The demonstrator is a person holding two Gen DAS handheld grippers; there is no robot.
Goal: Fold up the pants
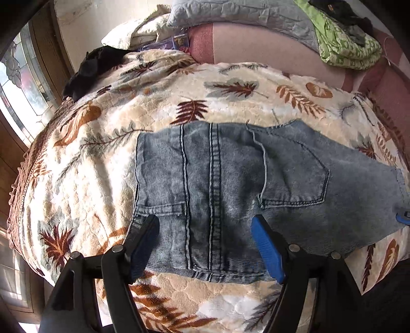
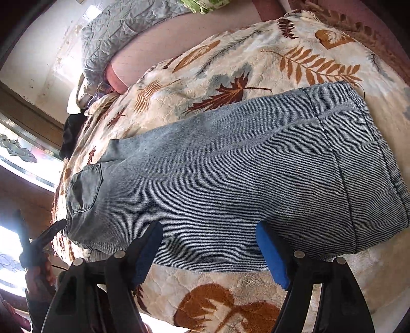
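Note:
Light blue denim pants (image 1: 230,189) lie flat on a leaf-patterned blanket, folded lengthwise with one leg on the other. The left wrist view shows the waist end with a back pocket (image 1: 292,174). The right wrist view shows the leg (image 2: 230,179) running to the hem (image 2: 364,158) at the right. My left gripper (image 1: 205,225) is open and hovers over the waist end near its front edge. My right gripper (image 2: 208,230) is open and hovers over the front edge of the leg. Neither holds cloth. The left gripper also shows in the right wrist view (image 2: 48,235).
The blanket (image 1: 102,158) covers the bed. A black garment (image 1: 92,69) lies at its far left. Pillows (image 1: 230,12) and a green cloth (image 1: 343,43) lie on the pink sheet (image 1: 269,46) at the back. A window (image 1: 23,92) is at the left.

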